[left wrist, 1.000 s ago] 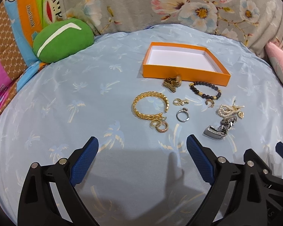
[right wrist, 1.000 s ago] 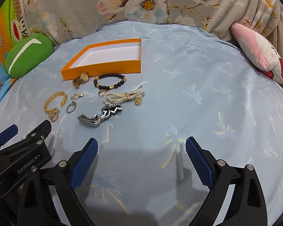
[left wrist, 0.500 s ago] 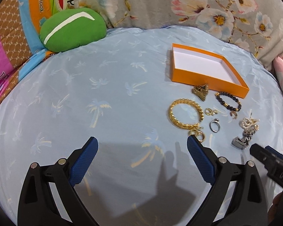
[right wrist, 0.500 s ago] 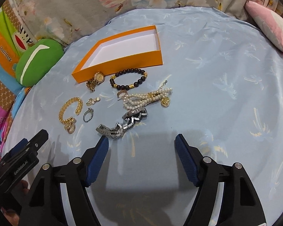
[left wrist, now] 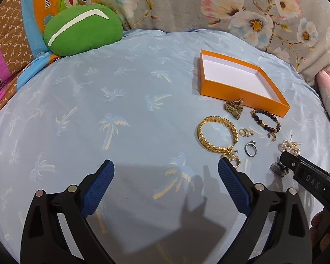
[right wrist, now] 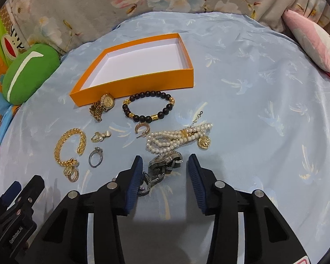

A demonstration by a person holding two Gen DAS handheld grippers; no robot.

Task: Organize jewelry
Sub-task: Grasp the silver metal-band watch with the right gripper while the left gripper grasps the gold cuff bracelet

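Observation:
An empty orange box point(right wrist: 129, 85) point(left wrist: 222, 85) lies on the blue sheet. In front of it lie a gold watch point(right wrist: 102, 106), a dark bead bracelet point(right wrist: 148, 107), a pearl bracelet point(right wrist: 176, 138), a gold chain bangle point(right wrist: 69, 147) point(left wrist: 216, 135), a silver ring point(right wrist: 95, 156), small earrings point(right wrist: 100, 136) and a silver watch point(right wrist: 162, 166). My right gripper point(right wrist: 165, 165) is open, its fingers either side of the silver watch. My left gripper point(left wrist: 166, 171) is open and empty, left of the jewelry.
A green cushion point(left wrist: 81, 29) lies at the back left, a pink plush point(right wrist: 312, 41) at the back right. Floral fabric point(left wrist: 231, 11) rises behind the bed.
My right gripper moved forward and down over the silver watch and narrowed its opening. My left gripper swung away to the left of the jewelry.

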